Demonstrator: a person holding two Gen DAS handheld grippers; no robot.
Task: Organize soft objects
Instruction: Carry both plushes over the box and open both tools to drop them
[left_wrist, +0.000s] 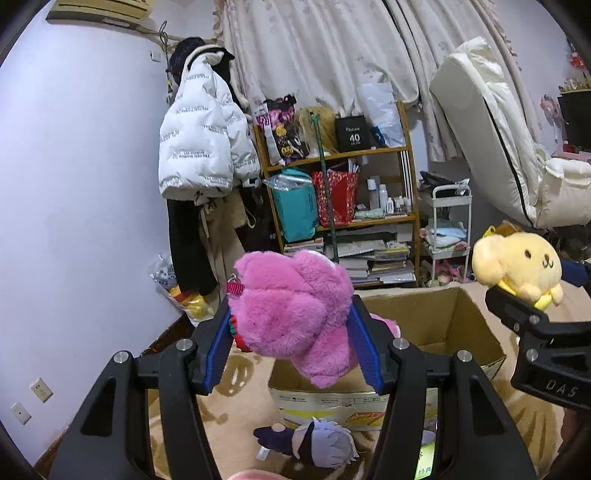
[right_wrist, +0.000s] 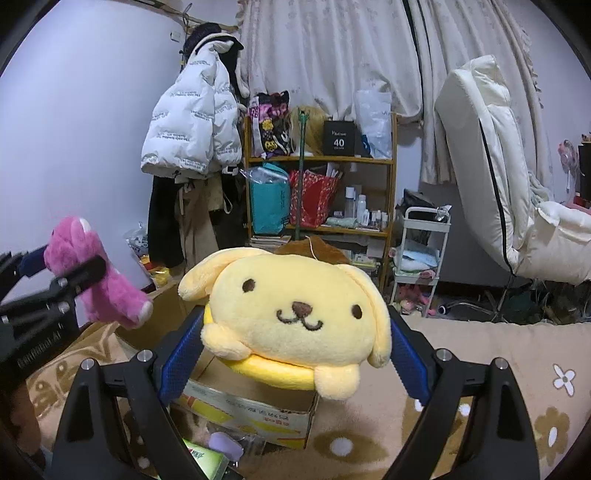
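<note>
Pink plush (left_wrist: 295, 314) clamped in left hand-held gripper (left_wrist: 291, 343) | yellow dog plush (right_wrist: 295, 317) clamped in right hand-held gripper (right_wrist: 295, 354) | cardboard box (left_wrist: 476, 321) below

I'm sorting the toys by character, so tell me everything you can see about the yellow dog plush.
The yellow dog plush is soft pale-yellow fabric with floppy ears, a brown beret on top, dark embroidered eyes, a brown nose and a curved mouth. Stubby paws poke out over a brighter yellow rounded base. The right gripper clamps it by its sides between blue pads, holding it in the air, face toward the camera, above the cardboard box. Nothing else touches it.
</note>
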